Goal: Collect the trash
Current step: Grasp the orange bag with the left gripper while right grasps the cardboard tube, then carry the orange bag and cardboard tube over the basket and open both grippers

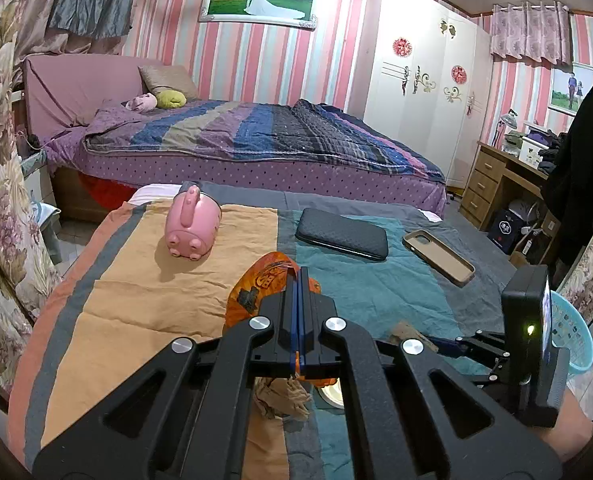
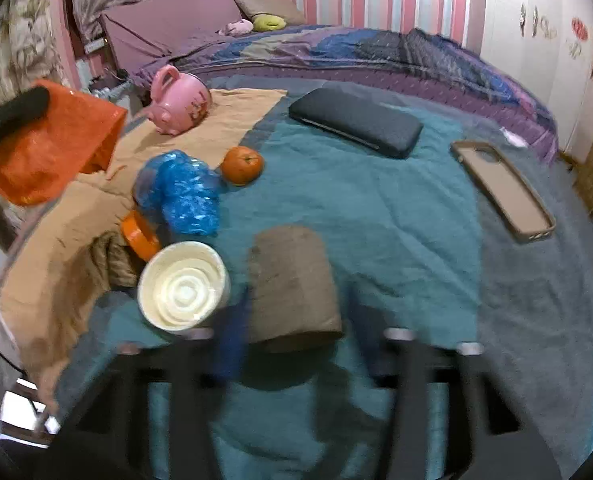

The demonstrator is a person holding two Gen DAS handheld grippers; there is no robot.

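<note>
Closing around the brown cardboard tube (image 2: 294, 286), the right gripper (image 2: 296, 320) is seen half open and blurred; whether the pads already press cannot be told. The tube lies between its jaws and could be rolled away or the white cup (image 2: 184, 290) beside it knocked. Farther left, the orange bag (image 2: 52, 140) is held by the fully closed left gripper (image 1: 299, 304), and could be missed.

We count one pink piggy bank (image 2: 180, 102), one orange (image 2: 242, 165), one blue crumpled bag (image 2: 184, 192), one white cup (image 2: 182, 286), one brown roll (image 2: 292, 288), one orange bag (image 2: 52, 148), two phone cases: black (image 2: 356, 122), tan (image 2: 504, 190).
</note>
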